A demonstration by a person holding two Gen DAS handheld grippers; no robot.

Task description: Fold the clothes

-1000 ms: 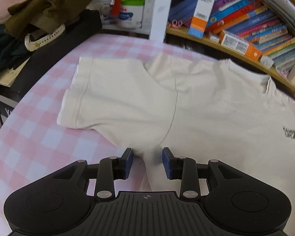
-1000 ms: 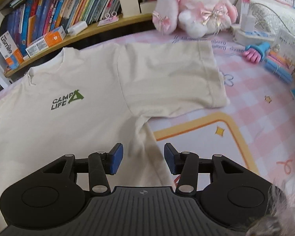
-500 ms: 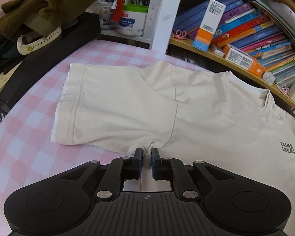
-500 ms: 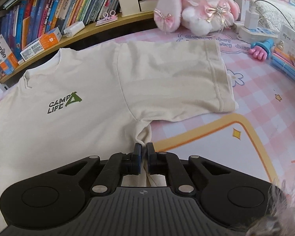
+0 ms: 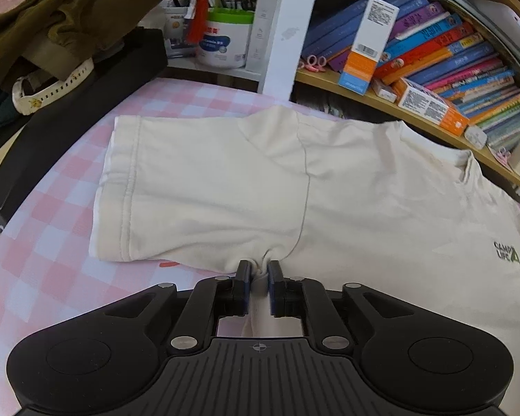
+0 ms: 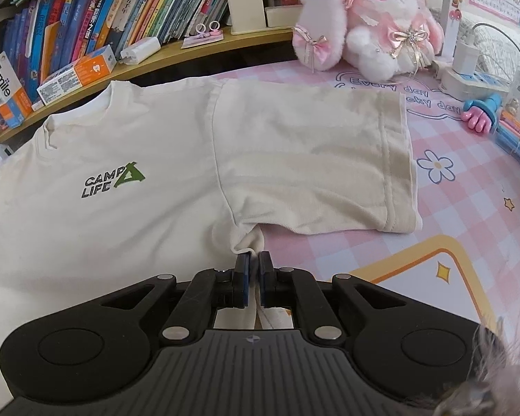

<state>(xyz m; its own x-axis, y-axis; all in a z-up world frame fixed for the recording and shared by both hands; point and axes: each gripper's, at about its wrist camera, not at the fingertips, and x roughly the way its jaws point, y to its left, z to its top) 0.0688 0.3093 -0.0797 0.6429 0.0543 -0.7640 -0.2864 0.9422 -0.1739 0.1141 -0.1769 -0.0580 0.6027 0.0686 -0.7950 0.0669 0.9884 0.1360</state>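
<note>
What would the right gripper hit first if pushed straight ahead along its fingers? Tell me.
The right gripper is already shut on the cream T-shirt at the armpit. Straight on, it would likely plough into the sleeve just ahead; depth is hard to judge.

T-shirt (image 5: 364,208): lower body hidden under each gripper housing, its far half cut by the right edge in the left wrist view and by the left edge in the right wrist view (image 6: 69,242); the cloth pinched at each armpit disappears between the pads (image 5: 242,277), so how deep the fold runs cannot be told. Books (image 5: 468,66): spine titles too small to read, rows cut by the frame edges in both views. Fuzzy blur (image 6: 502,357) at the lower right corner of the right wrist view: unidentifiable; olive cloth (image 5: 52,10) and the dark box (image 5: 69,111) beneath it cut by the left edge.
</note>
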